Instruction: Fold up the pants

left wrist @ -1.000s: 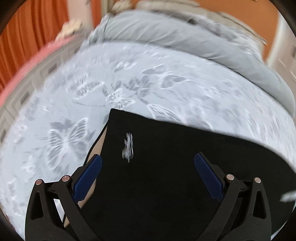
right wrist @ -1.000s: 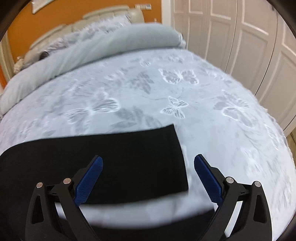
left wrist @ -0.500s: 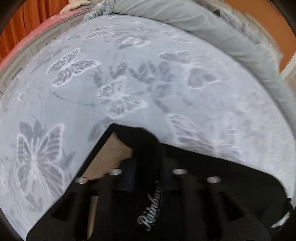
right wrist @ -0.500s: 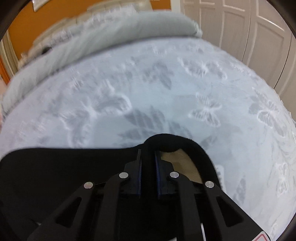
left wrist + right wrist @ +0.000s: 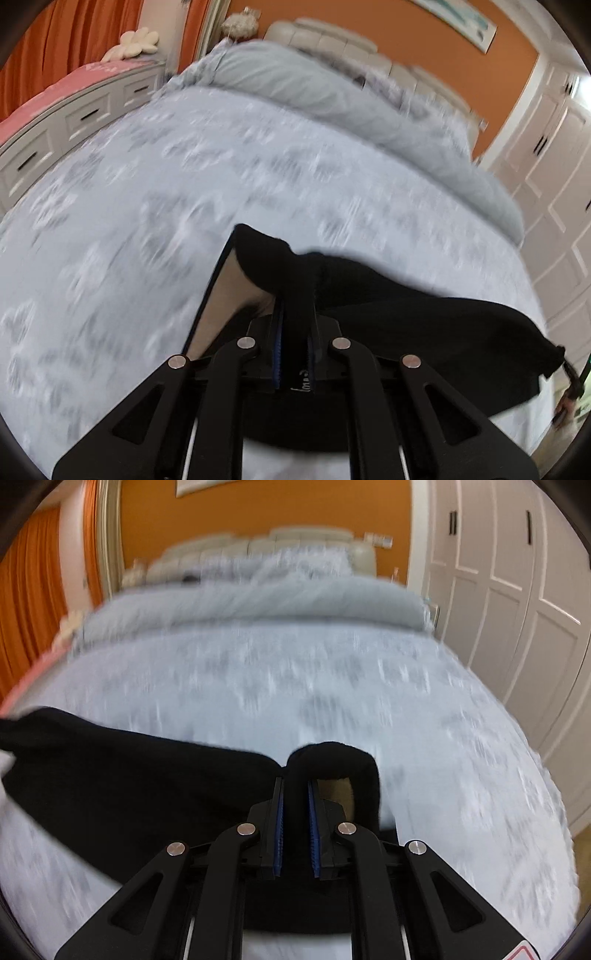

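Note:
The black pants (image 5: 424, 325) hang lifted above the pale butterfly-print bedspread (image 5: 147, 206), stretched between my two grippers. My left gripper (image 5: 295, 302) is shut on one corner of the black cloth, whose tan lining shows to its left. In the right wrist view the black pants (image 5: 129, 775) run off to the left, and my right gripper (image 5: 295, 786) is shut on the other bunched corner, which curls over the blue pads (image 5: 279, 827). The lower part of the pants is hidden under the gripper bodies.
A rolled grey duvet (image 5: 332, 99) and a padded headboard (image 5: 258, 550) lie at the far end of the bed. White drawers (image 5: 55, 125) with a pink top stand on the left, white wardrobe doors (image 5: 517, 609) on the right.
Both grippers went from open over the flat pants to shut on their corners. They then rose and pulled back, lifting the cloth off the bedspread.

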Motion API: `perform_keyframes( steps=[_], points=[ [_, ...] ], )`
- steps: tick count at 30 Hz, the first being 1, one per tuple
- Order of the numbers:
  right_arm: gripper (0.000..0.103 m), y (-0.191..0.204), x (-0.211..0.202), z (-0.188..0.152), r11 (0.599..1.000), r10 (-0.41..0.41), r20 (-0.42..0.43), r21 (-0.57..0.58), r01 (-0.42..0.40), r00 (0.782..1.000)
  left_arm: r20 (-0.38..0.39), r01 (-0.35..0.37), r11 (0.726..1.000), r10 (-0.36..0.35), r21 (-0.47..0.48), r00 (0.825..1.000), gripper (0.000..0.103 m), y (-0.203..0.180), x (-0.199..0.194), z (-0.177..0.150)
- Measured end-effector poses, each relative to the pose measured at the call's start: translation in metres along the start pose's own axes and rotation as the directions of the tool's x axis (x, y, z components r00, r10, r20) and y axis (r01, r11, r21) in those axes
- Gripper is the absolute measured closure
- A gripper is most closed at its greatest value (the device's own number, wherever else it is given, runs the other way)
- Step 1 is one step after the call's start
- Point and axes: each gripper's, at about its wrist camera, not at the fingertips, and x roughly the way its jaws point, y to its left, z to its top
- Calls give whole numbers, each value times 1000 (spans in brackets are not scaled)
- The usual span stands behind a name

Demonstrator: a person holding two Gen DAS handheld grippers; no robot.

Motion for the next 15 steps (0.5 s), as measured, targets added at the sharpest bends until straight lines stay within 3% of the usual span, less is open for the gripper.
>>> perform_keyframes(
  steps=[1,3,4,5,6,7,8,9,11,12,14,15],
  points=[
    [92,-2,3,-17,1000,-24,-41,-8,24,999,-33,-27,1000,27,11,999,89,7,1,-20],
    [87,-9,9,-45,998,-69,-104,-4,69,992,-81,-79,997,80,16,994,66,21,5,-50],
    [80,-13,9,-56,997,-74,-125,16,77,989,-92,-97,995,96,-6,991,60,29,6,-66],
    [66,-16,4,-63,995,-81,-129,40,87,988,-90,-106,993,102,-42,991,48,36,3,-78],
    [61,-17,-3,-69,993,-96,-118,58,104,988,-77,-96,991,89,-92,993,42,41,-3,-86],
    [60,-17,-15,-72,989,-114,-92,81,121,989,-64,-79,989,72,-125,995,41,44,-9,-89],
    [56,-17,-24,-74,989,-106,-68,98,112,992,-47,-48,986,41,-162,998,33,44,-17,-93],
    [48,-14,-36,-73,988,-93,-39,118,97,995,-21,6,977,-10,-211,1000,19,43,-27,-94],
    [40,-3,-57,-73,986,-79,19,146,75,997,26,85,951,-81,-299,996,5,43,-37,-95],
    [40,2,-63,-75,987,-64,39,148,57,997,33,112,935,-107,-336,994,5,42,-35,-95],
    [39,16,-68,-73,987,-32,60,160,22,998,17,202,872,-217,-446,976,5,42,-17,-90],
    [39,26,-69,-73,984,-6,62,178,-5,998,3,217,854,-244,-473,970,5,41,-10,-91]
  ],
)
